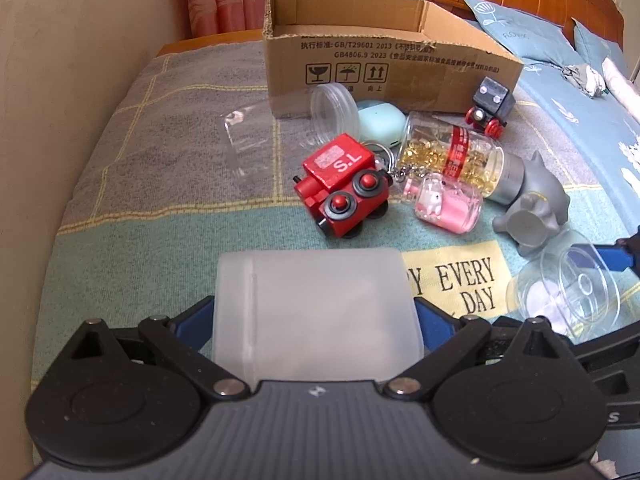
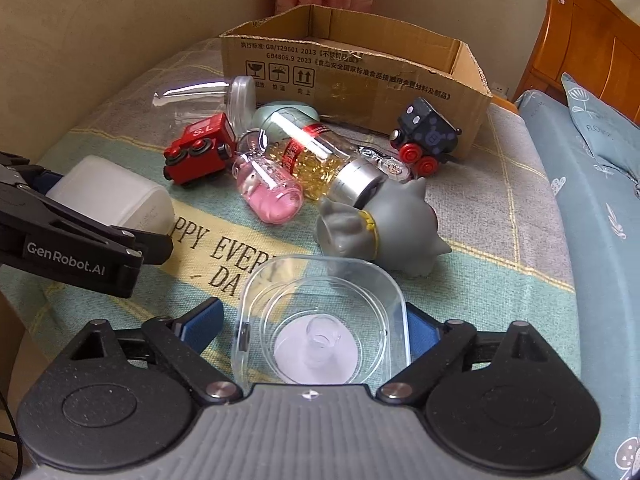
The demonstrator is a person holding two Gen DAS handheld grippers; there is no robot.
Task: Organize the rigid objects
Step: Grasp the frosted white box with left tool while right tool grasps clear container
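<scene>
My left gripper is shut on a frosted white plastic box, held above the blanket; the box also shows in the right wrist view. My right gripper is shut on a clear plastic container, also seen at the right of the left wrist view. An open cardboard box stands at the back. In front of it lie a red toy train, a black toy train, a bottle of yellow capsules, a pink jar and a grey toy figure.
A clear jar with a mint green case behind it lies by the cardboard box. A clear plastic piece lies to the left. A wall runs along the left; blue bedding and a wooden headboard are on the right.
</scene>
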